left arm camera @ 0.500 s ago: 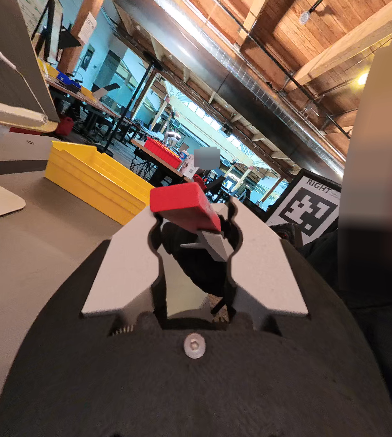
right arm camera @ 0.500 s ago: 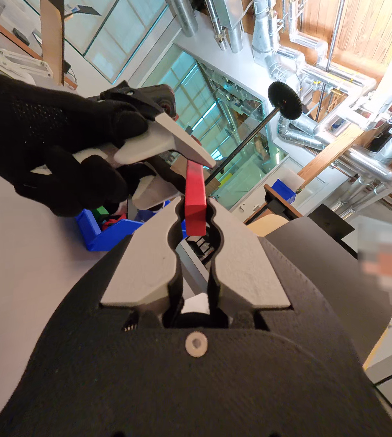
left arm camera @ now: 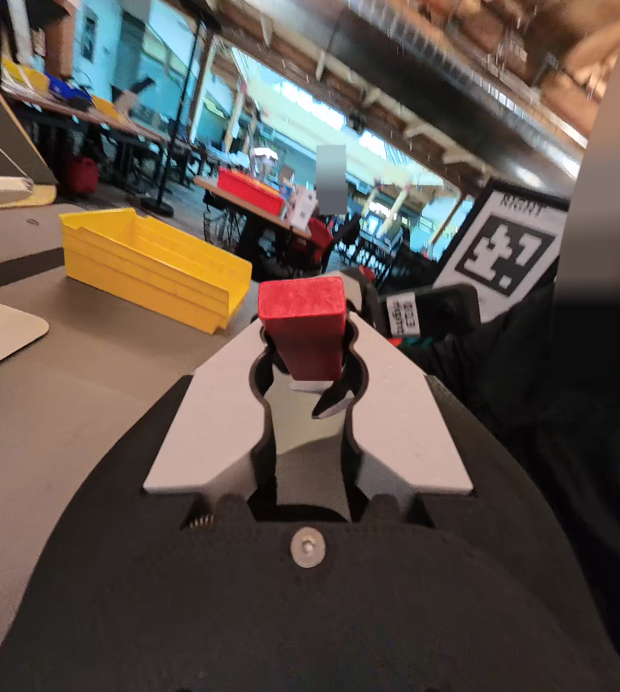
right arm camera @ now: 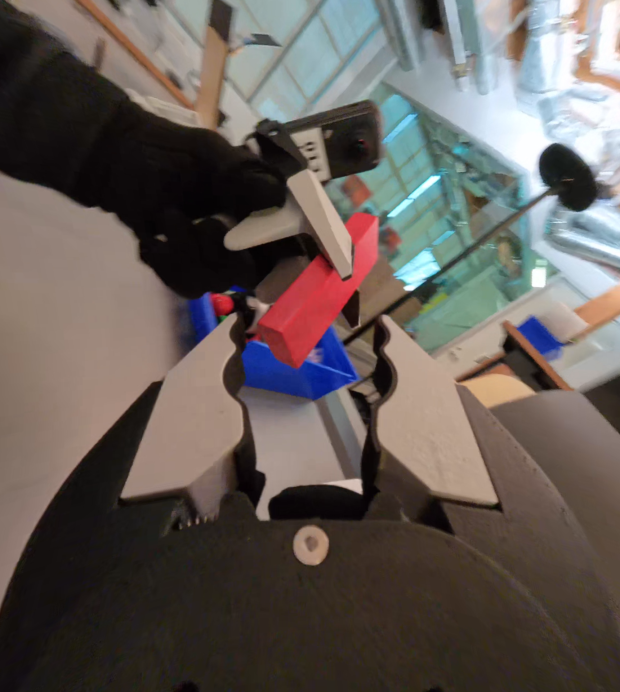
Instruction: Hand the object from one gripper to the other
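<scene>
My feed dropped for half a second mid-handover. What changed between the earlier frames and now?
The right gripper has let go of the red block: its jaws, shut on the block before, now stand open and clear of it. The left gripper has closed on the block and alone holds it, the block now slanted across the right wrist view. The yellow bin and blue bin sit as before.
</scene>
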`<action>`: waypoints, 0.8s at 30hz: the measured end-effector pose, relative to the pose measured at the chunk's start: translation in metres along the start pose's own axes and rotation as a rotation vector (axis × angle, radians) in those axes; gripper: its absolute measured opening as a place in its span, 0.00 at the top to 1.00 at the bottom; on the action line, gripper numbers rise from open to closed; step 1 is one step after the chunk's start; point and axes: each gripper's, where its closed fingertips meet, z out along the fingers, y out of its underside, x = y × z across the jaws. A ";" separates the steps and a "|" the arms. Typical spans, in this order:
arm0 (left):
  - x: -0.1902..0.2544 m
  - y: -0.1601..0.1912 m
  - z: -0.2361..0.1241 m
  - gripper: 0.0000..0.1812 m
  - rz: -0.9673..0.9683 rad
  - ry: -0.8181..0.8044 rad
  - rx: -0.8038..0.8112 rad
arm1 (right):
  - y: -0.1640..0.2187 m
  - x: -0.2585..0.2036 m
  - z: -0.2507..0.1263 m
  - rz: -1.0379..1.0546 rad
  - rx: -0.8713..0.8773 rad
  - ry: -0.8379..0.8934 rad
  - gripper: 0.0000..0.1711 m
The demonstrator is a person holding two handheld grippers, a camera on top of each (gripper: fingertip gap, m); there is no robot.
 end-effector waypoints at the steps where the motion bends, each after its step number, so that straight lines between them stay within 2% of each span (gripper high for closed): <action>1: 0.003 0.005 -0.002 0.82 0.021 0.002 -0.052 | 0.000 -0.006 -0.002 0.011 -0.006 -0.073 0.60; 4: 0.010 0.025 -0.007 0.81 0.058 0.022 -0.208 | -0.002 -0.015 -0.011 0.019 -0.021 -0.213 0.54; 5: 0.012 0.030 -0.009 0.81 0.059 0.027 -0.248 | -0.004 -0.017 -0.014 0.001 -0.025 -0.241 0.50; 7: 0.015 0.042 -0.010 0.81 0.055 0.044 -0.320 | -0.008 -0.020 -0.014 -0.053 -0.047 -0.260 0.31; 11: 0.024 0.064 -0.009 0.81 0.032 0.097 -0.430 | -0.014 -0.046 -0.011 -0.191 -0.071 -0.340 0.25; 15: 0.032 0.079 -0.004 0.81 0.009 0.145 -0.497 | -0.011 -0.073 -0.004 -0.237 -0.084 -0.396 0.27; 19: 0.037 0.093 -0.005 0.82 0.013 0.175 -0.559 | -0.013 -0.083 -0.002 -0.243 -0.074 -0.416 0.37; 24: 0.039 0.095 -0.004 0.82 0.003 0.198 -0.556 | -0.013 -0.084 -0.003 -0.232 -0.076 -0.425 0.37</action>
